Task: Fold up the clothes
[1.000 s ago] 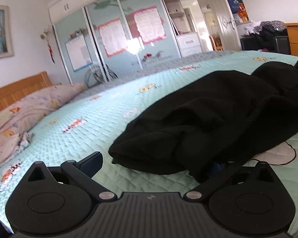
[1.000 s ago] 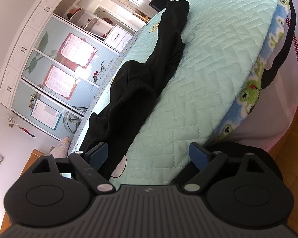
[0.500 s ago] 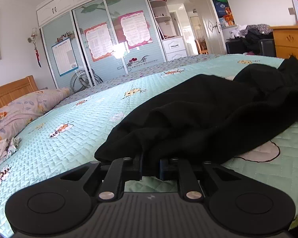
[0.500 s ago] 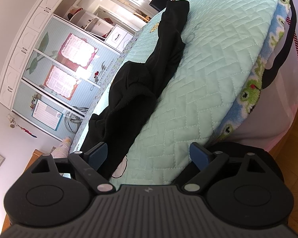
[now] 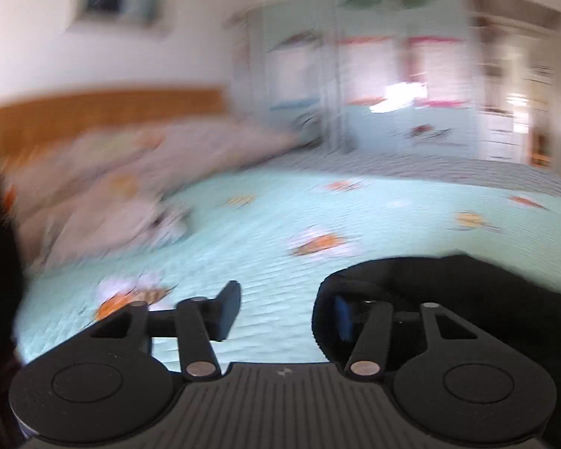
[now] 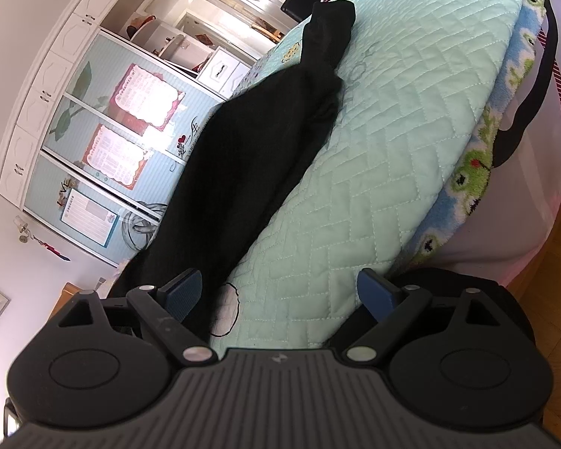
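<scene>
A black garment (image 6: 258, 142) lies stretched along the mint quilted bed cover (image 6: 392, 131). In the blurred left wrist view, its near end (image 5: 467, 292) bunches around the right fingertip (image 5: 342, 318) of my left gripper (image 5: 286, 314). The jaws are opening, and only bed cover (image 5: 355, 209) shows in the gap between them. My right gripper (image 6: 280, 293) stands open over the bed's near edge with nothing between its fingers. The garment's edge passes just beside its left finger (image 6: 183, 293).
Pillows (image 5: 112, 187) and a wooden headboard (image 5: 93, 112) lie ahead of the left gripper. A wardrobe with sliding doors (image 6: 104, 142) stands past the bed. A blue frog-pattern blanket (image 6: 478, 161) hangs over the bed's side above the wooden floor (image 6: 557, 299).
The left gripper shut on the garment's edge, then swung fast toward the headboard, pulling the cloth out longer; its jaws have now parted. The right gripper has stayed in place, open.
</scene>
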`<control>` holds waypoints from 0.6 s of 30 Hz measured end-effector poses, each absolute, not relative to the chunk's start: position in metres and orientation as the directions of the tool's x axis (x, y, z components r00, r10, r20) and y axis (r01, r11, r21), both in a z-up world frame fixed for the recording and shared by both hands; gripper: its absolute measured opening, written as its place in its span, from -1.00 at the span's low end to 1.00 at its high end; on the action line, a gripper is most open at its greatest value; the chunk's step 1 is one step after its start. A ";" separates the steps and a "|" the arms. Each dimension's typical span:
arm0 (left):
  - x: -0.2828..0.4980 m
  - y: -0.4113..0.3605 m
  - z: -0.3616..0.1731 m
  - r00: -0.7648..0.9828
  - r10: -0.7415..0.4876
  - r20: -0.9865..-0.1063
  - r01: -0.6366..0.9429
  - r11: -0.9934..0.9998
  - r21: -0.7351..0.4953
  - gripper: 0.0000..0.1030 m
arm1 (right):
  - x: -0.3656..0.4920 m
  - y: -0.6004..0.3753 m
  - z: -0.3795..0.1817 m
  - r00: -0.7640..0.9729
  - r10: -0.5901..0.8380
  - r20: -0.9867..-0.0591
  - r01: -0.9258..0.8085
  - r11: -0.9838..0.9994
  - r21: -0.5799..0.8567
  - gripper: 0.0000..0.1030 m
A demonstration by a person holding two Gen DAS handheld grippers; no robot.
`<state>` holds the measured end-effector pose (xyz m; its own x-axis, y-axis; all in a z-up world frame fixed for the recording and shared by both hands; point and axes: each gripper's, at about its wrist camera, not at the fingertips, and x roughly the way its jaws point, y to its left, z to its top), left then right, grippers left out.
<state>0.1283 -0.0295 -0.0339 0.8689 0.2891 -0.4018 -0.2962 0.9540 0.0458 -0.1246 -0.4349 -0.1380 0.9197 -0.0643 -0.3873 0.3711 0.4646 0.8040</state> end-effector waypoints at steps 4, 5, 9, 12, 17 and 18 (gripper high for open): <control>0.119 0.001 -0.047 0.847 0.234 -0.478 -0.289 0.956 -0.044 0.01 | -0.125 -0.434 -0.137 0.918 -0.072 -0.391 0.378 0.465 0.801 0.77; 0.111 0.000 -0.053 0.853 0.205 -0.481 -0.258 0.965 -0.046 0.02 | -0.124 -0.433 -0.137 0.916 -0.074 -0.393 0.380 0.466 0.799 0.77; 0.076 -0.006 -0.075 0.835 0.120 -0.537 -0.179 0.982 -0.060 0.12 | -0.122 -0.431 -0.136 0.912 -0.077 -0.403 0.389 0.475 0.789 0.77; 0.052 -0.018 -0.079 0.840 0.025 -0.542 -0.075 0.995 -0.070 0.15 | -0.123 -0.431 -0.136 0.911 -0.079 -0.404 0.390 0.475 0.788 0.77; 0.026 -0.058 -0.084 0.821 -0.113 -0.560 0.103 0.993 -0.049 0.33 | -0.125 -0.430 -0.137 0.913 -0.080 -0.400 0.388 0.471 0.792 0.78; 0.023 -0.064 -0.089 0.807 -0.128 -0.577 0.119 0.991 -0.052 0.33 | -0.126 -0.430 -0.138 0.914 -0.079 -0.398 0.386 0.469 0.794 0.78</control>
